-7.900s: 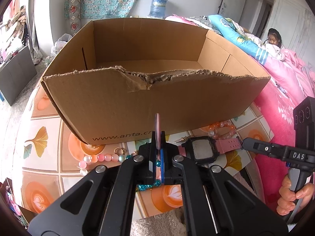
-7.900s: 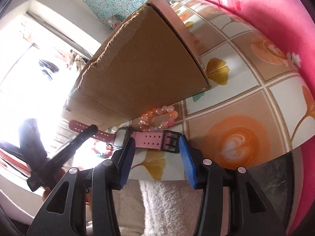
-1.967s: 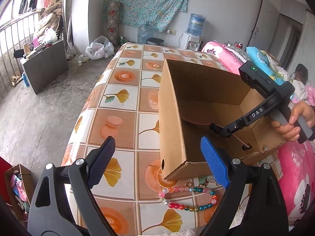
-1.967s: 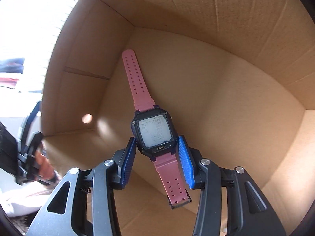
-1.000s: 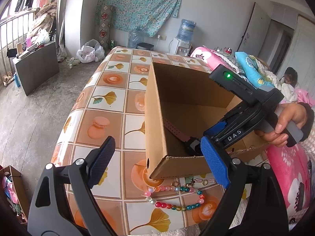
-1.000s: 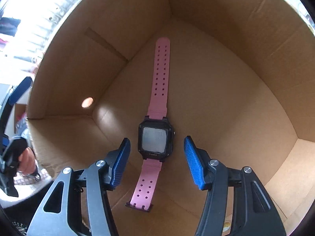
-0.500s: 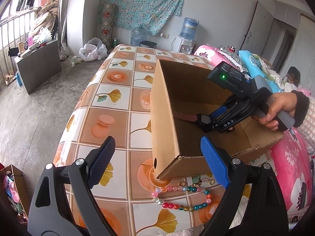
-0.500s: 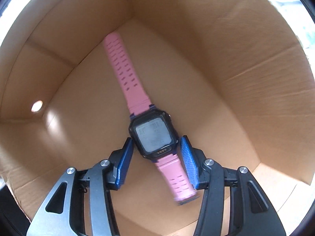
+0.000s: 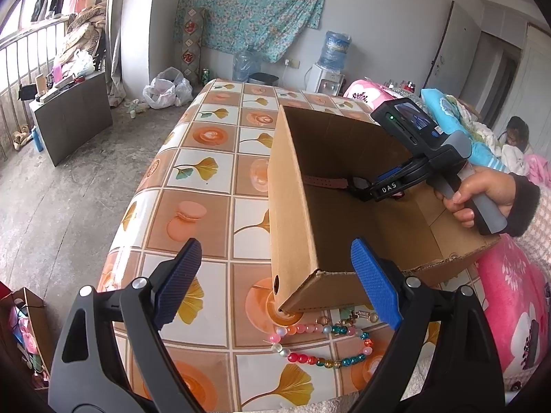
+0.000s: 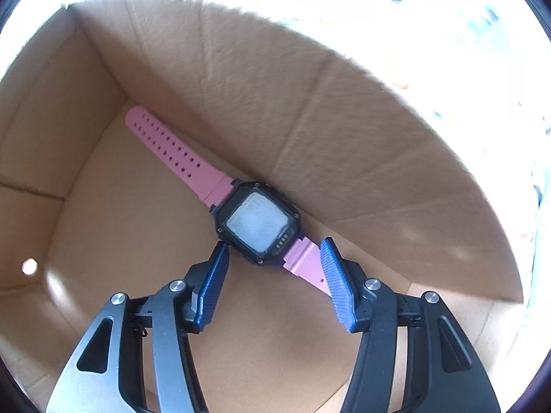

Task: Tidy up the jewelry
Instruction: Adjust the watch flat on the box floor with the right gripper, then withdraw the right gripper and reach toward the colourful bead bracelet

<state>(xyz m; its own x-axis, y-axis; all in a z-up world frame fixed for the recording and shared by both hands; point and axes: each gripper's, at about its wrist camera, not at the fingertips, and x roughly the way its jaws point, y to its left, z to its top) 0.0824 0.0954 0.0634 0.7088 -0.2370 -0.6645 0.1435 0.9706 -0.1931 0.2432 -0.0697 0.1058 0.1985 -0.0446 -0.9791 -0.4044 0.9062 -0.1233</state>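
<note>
A pink-strapped digital watch lies in the cardboard box, against one wall. My right gripper is open just over it, its blue fingers either side of the watch's near end, not closed on it. In the left wrist view the right gripper reaches into the box beside the watch strap. My left gripper is open and empty, above the table near the box's front corner. Bead bracelets lie on the tablecloth in front of the box.
The table has an orange and white tiled cloth and ends close to the left. A pink bed is at the right. A person sits far right. A water dispenser stands by the back wall.
My right gripper has opened and let go of the watch, which now rests by the box wall. The left gripper has stayed open, shifting only slightly.
</note>
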